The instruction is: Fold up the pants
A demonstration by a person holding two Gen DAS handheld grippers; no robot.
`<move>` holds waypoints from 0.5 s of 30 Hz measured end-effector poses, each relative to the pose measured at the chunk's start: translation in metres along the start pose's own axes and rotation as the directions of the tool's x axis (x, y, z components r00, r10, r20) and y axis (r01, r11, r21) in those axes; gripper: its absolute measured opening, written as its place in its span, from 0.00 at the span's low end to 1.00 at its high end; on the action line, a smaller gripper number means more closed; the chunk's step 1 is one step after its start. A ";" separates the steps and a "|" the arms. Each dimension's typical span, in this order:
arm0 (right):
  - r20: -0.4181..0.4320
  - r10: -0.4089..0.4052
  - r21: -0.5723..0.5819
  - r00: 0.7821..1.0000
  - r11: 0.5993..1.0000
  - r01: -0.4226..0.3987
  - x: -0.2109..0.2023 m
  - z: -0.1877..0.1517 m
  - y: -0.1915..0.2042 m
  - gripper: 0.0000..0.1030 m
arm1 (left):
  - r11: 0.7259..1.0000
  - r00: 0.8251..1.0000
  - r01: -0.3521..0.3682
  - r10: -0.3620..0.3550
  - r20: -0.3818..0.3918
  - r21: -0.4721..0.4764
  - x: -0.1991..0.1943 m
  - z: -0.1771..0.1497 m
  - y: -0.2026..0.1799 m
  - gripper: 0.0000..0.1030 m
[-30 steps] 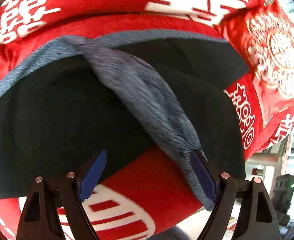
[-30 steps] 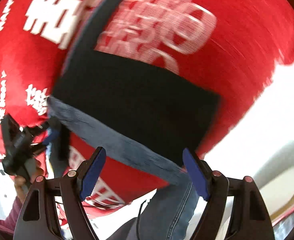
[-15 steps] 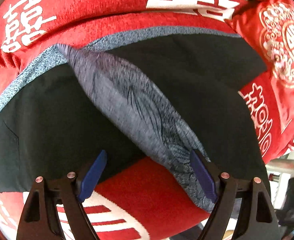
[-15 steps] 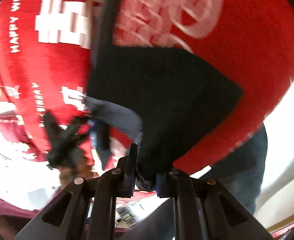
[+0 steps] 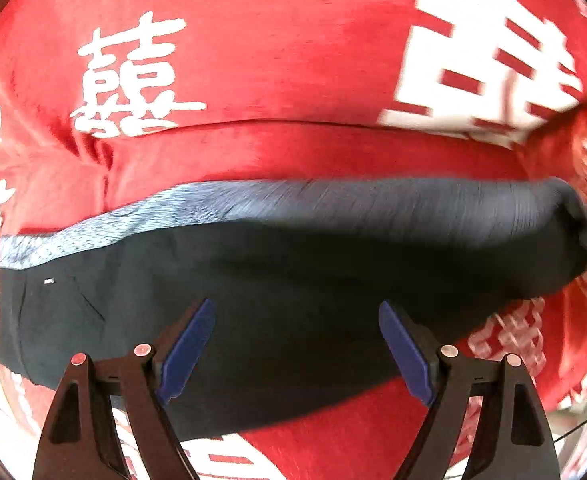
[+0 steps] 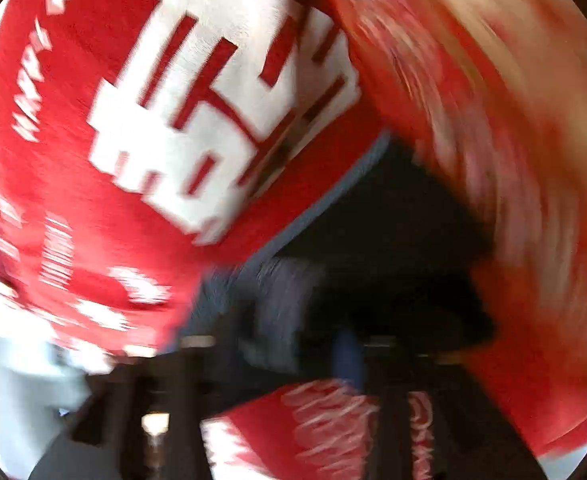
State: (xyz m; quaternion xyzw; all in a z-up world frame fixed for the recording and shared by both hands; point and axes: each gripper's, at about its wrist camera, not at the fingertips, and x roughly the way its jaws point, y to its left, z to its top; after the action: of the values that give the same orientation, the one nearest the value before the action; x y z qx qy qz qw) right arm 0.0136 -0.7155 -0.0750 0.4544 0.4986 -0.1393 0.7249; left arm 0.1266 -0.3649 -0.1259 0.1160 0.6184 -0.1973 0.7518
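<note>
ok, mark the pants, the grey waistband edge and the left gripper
pants (image 5: 293,280), left wrist view, dark main panel
grey waistband edge (image 5: 333,200), left wrist view, middle of the far edge strip
left gripper (image 5: 295,350), left wrist view, midway between its blue fingertips

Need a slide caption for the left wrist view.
Open left tool above dark pants spread on a red printed blanket.

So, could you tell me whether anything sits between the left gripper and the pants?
Nothing visible does. The left gripper hangs open right over the dark pants, which lie flat on the red blanket with no other object on top of them.
</note>
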 end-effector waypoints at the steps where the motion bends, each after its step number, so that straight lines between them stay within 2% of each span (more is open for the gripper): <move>1: 0.036 -0.057 -0.072 0.998 0.996 0.060 -0.002 0.008 0.012 0.80 | 1.000 1.000 -0.017 0.017 -0.002 -0.011 0.005 0.000 0.003 0.83; 4: 0.048 0.022 -0.118 0.999 0.993 -0.017 -0.006 -0.001 0.022 0.80 | 0.997 0.997 -0.068 0.067 -0.027 -0.031 0.024 0.000 0.008 0.83; 6: 0.006 0.005 -0.094 1.000 0.996 -0.005 0.005 -0.018 0.014 0.78 | 0.995 0.994 -0.092 0.089 -0.064 -0.047 0.036 -0.006 0.015 0.83; 8: -0.044 -0.011 -0.043 0.999 0.999 0.009 0.021 -0.035 -0.003 0.72 | 0.992 0.990 -0.107 0.100 -0.102 -0.067 0.049 -0.015 0.019 0.83; 10: -0.079 0.008 0.059 0.997 0.998 -0.004 0.035 -0.042 -0.022 0.65 | 0.991 0.988 -0.111 0.102 -0.120 -0.073 0.054 -0.020 0.022 0.83; 12: -0.064 0.037 0.140 0.997 0.990 -0.027 0.044 -0.047 -0.041 0.57 | 0.991 0.987 -0.112 0.103 -0.122 -0.071 0.058 -0.026 0.022 0.83; 15: -0.010 0.053 0.143 0.999 0.988 -0.051 0.050 -0.039 -0.047 0.54 | 0.991 0.988 -0.115 0.107 -0.114 -0.067 0.059 -0.027 0.022 0.83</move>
State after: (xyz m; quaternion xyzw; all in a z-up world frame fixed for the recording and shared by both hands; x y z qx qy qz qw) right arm -0.0176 -0.6974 -0.1456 0.5188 0.4802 -0.1525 0.6907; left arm 0.1217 -0.3427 -0.1912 0.1333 0.6584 -0.1256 0.7301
